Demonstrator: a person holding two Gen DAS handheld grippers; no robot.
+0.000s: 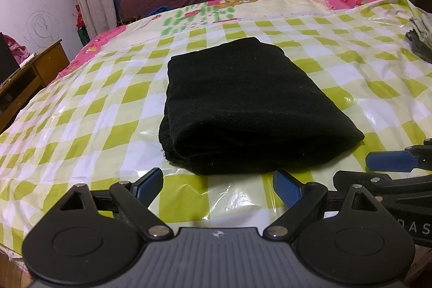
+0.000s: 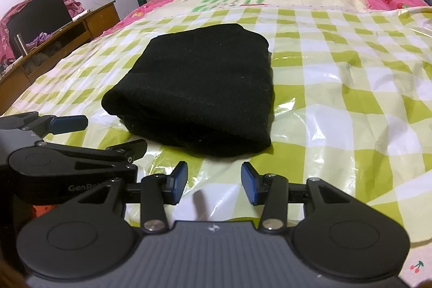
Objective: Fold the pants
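Seemingly near done. Left wrist view: black knit pants [image 1: 243,104] lie as compact folded bundle on green-and-white checked plastic sheet [image 1: 81,104] over bed, thick fold edge facing camera. Left gripper [image 1: 217,186] empty, fingers spread wide, just short of bundle's near edge, not touching. Right gripper's blue pad [image 1: 391,161] visible at right, beside bundle corner.

Right wrist view: same bundle ahead, slightly left of centre. Right gripper [image 2: 214,185] empty, fingers parted, near bundle edge, apart from it. Little left, judging by shape: perhaps final smoothing only.
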